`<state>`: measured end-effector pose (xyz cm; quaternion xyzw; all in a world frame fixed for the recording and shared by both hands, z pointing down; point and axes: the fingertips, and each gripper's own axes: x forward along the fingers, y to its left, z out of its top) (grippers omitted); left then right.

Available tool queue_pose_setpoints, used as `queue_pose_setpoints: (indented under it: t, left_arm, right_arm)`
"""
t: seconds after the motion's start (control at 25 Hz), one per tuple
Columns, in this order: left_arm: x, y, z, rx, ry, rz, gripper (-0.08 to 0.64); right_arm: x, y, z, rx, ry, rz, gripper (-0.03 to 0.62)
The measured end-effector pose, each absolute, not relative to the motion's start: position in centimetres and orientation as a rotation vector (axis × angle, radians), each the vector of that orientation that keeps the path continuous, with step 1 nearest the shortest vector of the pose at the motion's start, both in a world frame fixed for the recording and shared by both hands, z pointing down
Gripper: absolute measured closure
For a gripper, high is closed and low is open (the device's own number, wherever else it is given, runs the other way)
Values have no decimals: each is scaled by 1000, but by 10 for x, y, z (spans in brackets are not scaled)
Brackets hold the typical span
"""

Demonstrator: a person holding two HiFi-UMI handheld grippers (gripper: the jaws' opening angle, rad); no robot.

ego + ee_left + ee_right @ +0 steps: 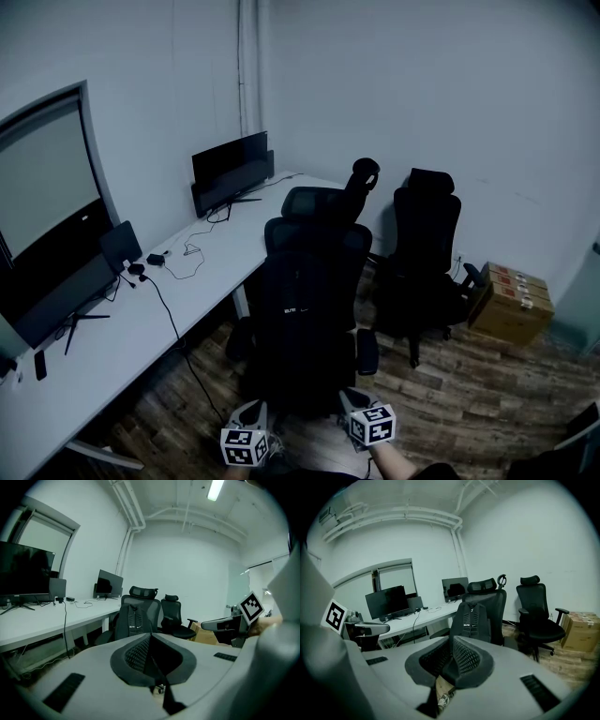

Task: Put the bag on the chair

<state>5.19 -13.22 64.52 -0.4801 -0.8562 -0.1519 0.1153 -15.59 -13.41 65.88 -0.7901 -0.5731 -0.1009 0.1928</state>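
Observation:
A black backpack (302, 314) with small white print stands upright on the seat of a black office chair (323, 208), leaning against its backrest. The same backpack (133, 623) (473, 620) is straight ahead in both gripper views. My left gripper (256, 412) and right gripper (353, 401) sit low at the frame's bottom edge, just short of the backpack, one on each side. Both are shut with nothing between the jaws: the left gripper (151, 660) and right gripper (449, 667) show their dark pads pressed together.
A second black office chair (427, 253) stands to the right, with cardboard boxes (511, 300) on the wooden floor beyond it. A long white desk (141, 328) runs along the left wall, carrying monitors (230, 169) and cables.

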Motion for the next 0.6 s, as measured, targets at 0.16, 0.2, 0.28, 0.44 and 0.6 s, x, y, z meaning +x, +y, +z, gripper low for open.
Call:
queue_pose_setpoints:
  t: [0.16, 0.2, 0.28, 0.44, 0.6]
  left_arm:
    - [48, -138, 643, -1400, -2516, -438, 540]
    - [47, -139, 642, -1399, -2518, -437, 540]
    - [45, -141, 641, -1396, -2521, -435, 540]
    - [40, -144, 641, -1391, -2524, -433, 540]
    - [34, -147, 641, -1380, -2524, -437, 540]
  right_arm:
    - [-160, -142, 660, -2208, -1622, -279, 535]
    - [-161, -143, 659, -2207, -1626, -278, 535]
    - [-163, -145, 658, -2208, -1631, -276, 535]
    - [-167, -149, 657, -2206, -1635, -280, 535]
    - [-173, -153, 657, -2201, -1639, -286, 537]
